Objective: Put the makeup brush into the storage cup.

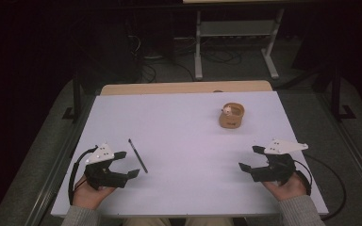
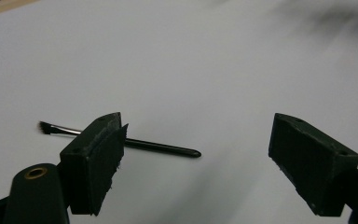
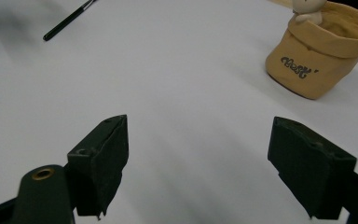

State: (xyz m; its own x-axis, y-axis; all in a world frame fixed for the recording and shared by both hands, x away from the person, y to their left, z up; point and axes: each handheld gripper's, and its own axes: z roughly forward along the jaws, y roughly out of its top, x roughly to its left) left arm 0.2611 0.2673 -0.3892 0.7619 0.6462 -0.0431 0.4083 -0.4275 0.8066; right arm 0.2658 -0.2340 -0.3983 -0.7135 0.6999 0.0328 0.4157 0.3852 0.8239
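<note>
Both claws gaping, nothing held, brush lying free on the white surface.

Nearest the person, the left claw (image 1: 126, 164) sits low at the front left of the surface (image 1: 184, 141), jaws spread wide and empty; across at the front right, the right claw (image 1: 251, 158) is spread just as wide, gripping nothing either. Just beyond the left claw lies the thin black brush (image 1: 137, 155), flat on the surface, close beside the claw's tips but not touching; in the left gripper view its bristle end (image 2: 45, 127) points left and the handle runs behind the left jaw. Farther back, right of centre, stands the tan pot (image 1: 231, 116), upright, with a small white figure (image 1: 226, 111) at its rim, well apart from both claws.
</note>
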